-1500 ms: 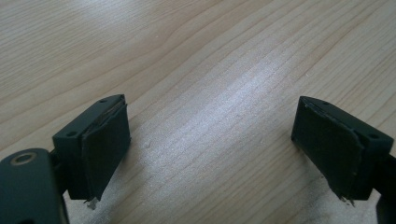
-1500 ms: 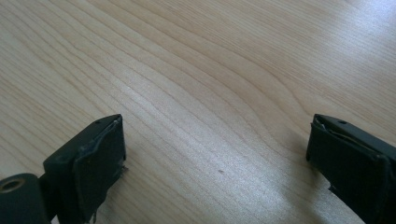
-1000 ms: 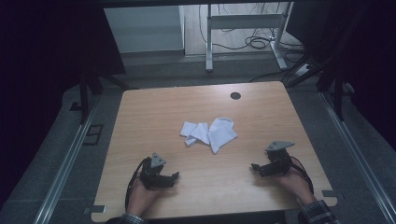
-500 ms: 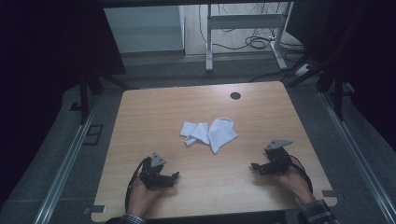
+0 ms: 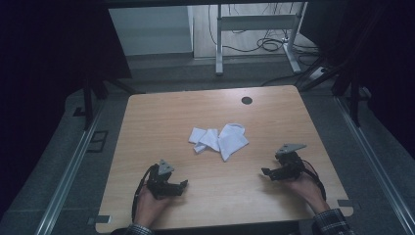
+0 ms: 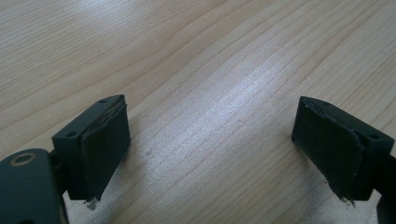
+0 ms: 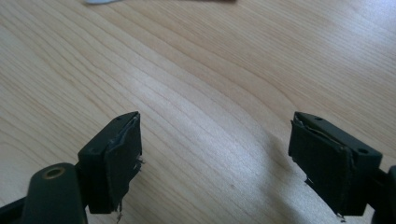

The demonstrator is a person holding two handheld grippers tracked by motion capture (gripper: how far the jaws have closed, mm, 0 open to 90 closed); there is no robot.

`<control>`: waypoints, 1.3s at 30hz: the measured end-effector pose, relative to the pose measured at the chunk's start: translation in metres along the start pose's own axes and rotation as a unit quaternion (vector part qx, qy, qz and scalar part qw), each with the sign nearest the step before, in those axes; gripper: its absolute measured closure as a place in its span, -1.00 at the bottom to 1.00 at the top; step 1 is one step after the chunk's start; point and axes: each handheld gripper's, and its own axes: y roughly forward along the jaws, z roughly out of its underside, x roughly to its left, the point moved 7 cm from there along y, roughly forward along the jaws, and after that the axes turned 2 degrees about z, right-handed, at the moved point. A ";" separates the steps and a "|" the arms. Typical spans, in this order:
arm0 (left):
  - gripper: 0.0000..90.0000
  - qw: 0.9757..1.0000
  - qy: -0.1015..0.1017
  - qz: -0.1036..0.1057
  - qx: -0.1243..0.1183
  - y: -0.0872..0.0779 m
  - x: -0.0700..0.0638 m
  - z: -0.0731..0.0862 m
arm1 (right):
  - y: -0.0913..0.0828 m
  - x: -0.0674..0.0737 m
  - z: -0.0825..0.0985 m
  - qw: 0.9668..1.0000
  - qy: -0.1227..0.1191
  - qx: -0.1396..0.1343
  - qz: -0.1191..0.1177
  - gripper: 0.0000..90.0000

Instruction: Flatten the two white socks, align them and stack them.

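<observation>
I see a crumpled white cloth (image 5: pixel 219 140) at the middle of the table (image 5: pixel 161 117), with my left gripper (image 5: pixel 183 184) near and left of it, jaws wide and empty, and my right gripper (image 5: pixel 265 172) near and right, jaws apart, just closing slightly on nothing.
</observation>
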 end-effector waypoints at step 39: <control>-0.75 1.000 -0.001 0.000 0.000 0.000 0.000 0.000 | 0.020 -0.002 -0.088 1.000 -0.002 -0.006 -0.030 0.06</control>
